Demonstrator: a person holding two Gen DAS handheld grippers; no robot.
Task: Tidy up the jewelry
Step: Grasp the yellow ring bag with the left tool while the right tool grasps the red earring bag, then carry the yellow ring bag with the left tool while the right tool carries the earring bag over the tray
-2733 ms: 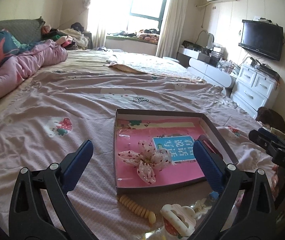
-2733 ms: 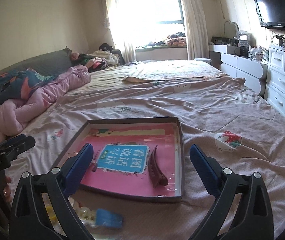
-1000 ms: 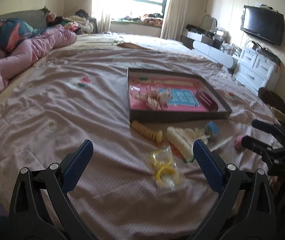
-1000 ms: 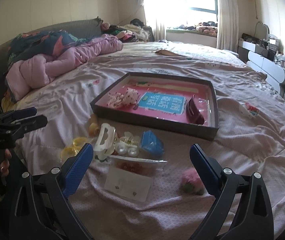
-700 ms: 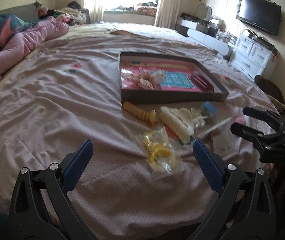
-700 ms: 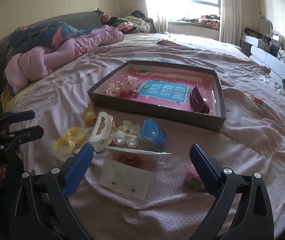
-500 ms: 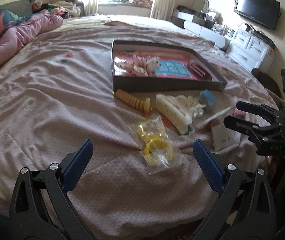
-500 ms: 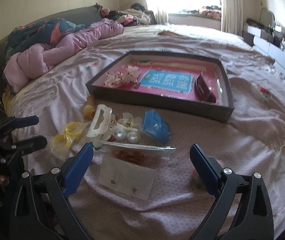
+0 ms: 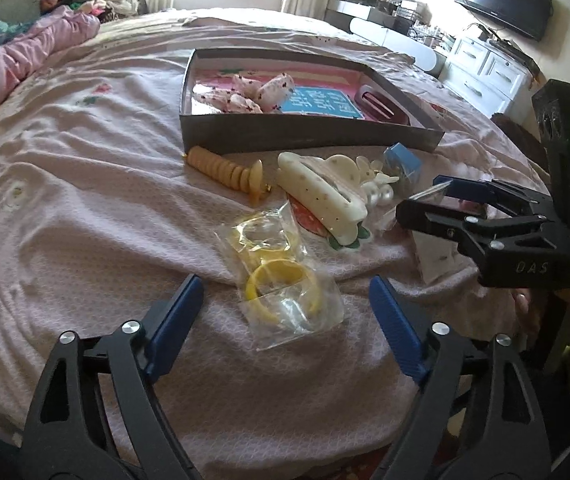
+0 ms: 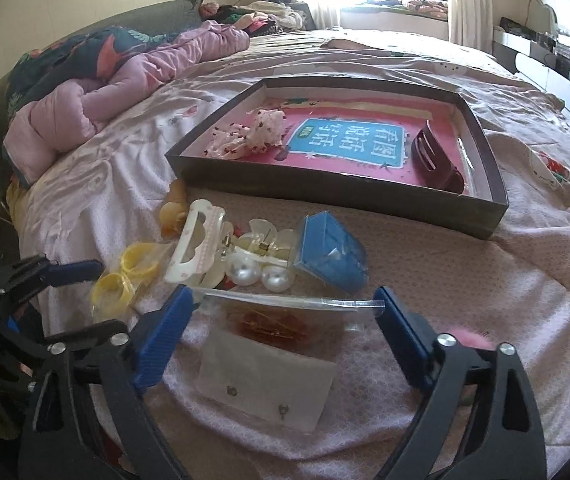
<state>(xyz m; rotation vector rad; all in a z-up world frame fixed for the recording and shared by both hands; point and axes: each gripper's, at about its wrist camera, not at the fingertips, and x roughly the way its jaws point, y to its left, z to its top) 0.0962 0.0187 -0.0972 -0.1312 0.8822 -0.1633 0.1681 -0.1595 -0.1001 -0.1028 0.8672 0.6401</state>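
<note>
A dark tray (image 9: pixel 309 135) (image 10: pixel 325 189) with a pink liner lies on the bed, holding a floral bow (image 9: pixel 245 92) (image 10: pixel 253 136) and a dark red clip (image 9: pixel 381 106) (image 10: pixel 437 160). In front of it lie a white claw clip (image 9: pixel 321 196) (image 10: pixel 195 240), a tan clip (image 9: pixel 225 170), pearls (image 10: pixel 259 274), a blue box (image 9: pixel 403 162) (image 10: pixel 331 256), yellow rings in a clear bag (image 9: pixel 281 280) (image 10: pixel 125 276), and an earring card with a bag (image 10: pixel 269 364). My left gripper (image 9: pixel 285 328) is open over the yellow rings. My right gripper (image 10: pixel 285 340) is open over the earring card; it also shows in the left wrist view (image 9: pixel 437 200).
A pink quilt (image 10: pixel 105 92) and clothes are heaped at the bed's far left. White drawers (image 9: pixel 485 72) and a TV (image 9: pixel 505 0) stand at the right wall. The bed edge is just below both grippers. A pink fuzzy item (image 10: pixel 473 336) lies by my right finger.
Both grippers have pulled back from the tray and dropped lower, toward the loose items near the bed's front edge. Both stay open and empty.
</note>
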